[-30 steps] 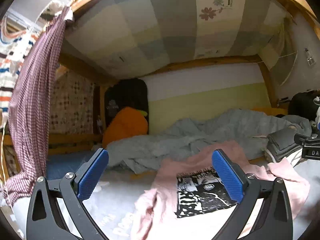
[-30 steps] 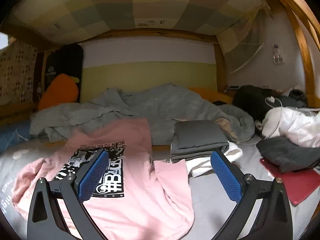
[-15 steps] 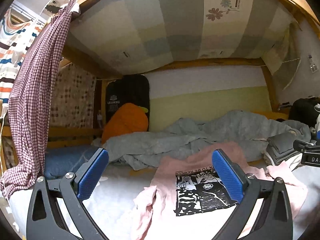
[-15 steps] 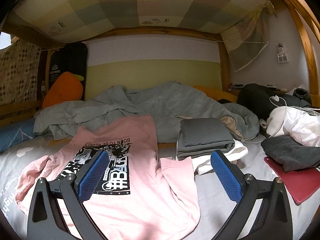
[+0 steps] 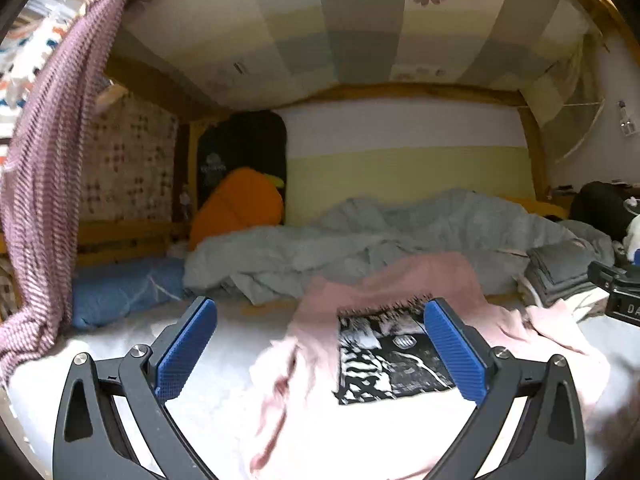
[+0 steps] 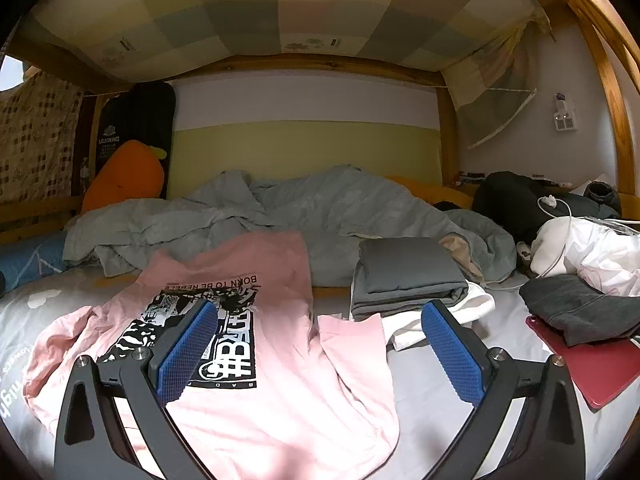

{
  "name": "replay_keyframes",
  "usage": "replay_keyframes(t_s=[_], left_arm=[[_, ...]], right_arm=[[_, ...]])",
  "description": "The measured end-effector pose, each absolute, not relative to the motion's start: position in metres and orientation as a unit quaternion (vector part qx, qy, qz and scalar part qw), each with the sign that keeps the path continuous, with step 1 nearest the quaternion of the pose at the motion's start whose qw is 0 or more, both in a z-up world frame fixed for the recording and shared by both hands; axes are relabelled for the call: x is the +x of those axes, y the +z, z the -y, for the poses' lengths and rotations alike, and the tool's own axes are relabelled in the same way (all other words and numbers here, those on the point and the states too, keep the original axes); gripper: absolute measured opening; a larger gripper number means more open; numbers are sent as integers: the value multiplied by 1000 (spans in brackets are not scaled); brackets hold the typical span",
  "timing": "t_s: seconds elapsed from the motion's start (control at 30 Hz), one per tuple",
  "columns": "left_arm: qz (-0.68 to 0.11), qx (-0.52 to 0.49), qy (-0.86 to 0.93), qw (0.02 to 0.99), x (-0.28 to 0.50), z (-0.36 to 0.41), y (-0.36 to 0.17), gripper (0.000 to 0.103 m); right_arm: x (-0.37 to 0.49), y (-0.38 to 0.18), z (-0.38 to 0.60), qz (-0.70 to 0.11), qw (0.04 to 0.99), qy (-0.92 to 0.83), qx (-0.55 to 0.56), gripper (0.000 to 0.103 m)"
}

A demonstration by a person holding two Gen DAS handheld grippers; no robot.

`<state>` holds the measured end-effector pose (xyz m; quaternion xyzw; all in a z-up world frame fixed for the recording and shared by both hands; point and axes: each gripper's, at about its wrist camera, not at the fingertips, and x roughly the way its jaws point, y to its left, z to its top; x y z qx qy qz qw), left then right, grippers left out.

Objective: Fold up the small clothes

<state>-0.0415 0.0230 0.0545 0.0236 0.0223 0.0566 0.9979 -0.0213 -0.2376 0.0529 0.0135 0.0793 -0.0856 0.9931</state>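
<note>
**Both claws spread above the pink T-shirt**

Far left, a purple-checked cloth (image 5: 44, 184) hangs down beside the bed. Next comes an orange carrot-shaped plush pillow (image 6: 124, 178) propped at the headboard, with a crumpled grey-green duvet (image 6: 320, 216) bunched across the back. The left claw (image 5: 320, 354) hangs wide open, holding nothing, above the white bed sheet (image 5: 224, 356). The pale pink T-shirt with a black-and-white graphic print (image 6: 276, 360) lies spread, rumpled, print up, on the sheet. The right claw (image 6: 318, 354) is spread too, empty, over the shirt's right side. Just beside the shirt sits a folded grey garment stack (image 6: 408, 276), then a dark grey cloth (image 6: 580, 312) resting on a red flat case (image 6: 600, 372).
</note>
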Motion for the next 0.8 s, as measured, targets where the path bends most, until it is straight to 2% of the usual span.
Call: replay_keyframes(t_s=[0.3,0.5,0.57,0.6,0.73,0.8], left_arm=[[-131,-24,-10,991,-10,-28,36,103],[-158,-40,-28,986,-2,-30,27,103],[-165,-33,-29,985,0,-27,23,103],[-170,-29,-29,985,1,-26,21,103],[-203,-29,-39,978,14,-24,5,103],[-245,-44,-52,967,26,-25,-8,103]], right_arm=[[-21,52,240,-86,991,-101,21,102],[-23,54,258,-96,989,-99,50,102],[-17,56,266,-124,988,-85,43,96],[-14,58,273,-142,986,-70,47,95],[-13,62,312,-159,978,-52,122,95],[-9,59,336,-181,970,-39,159,93]])
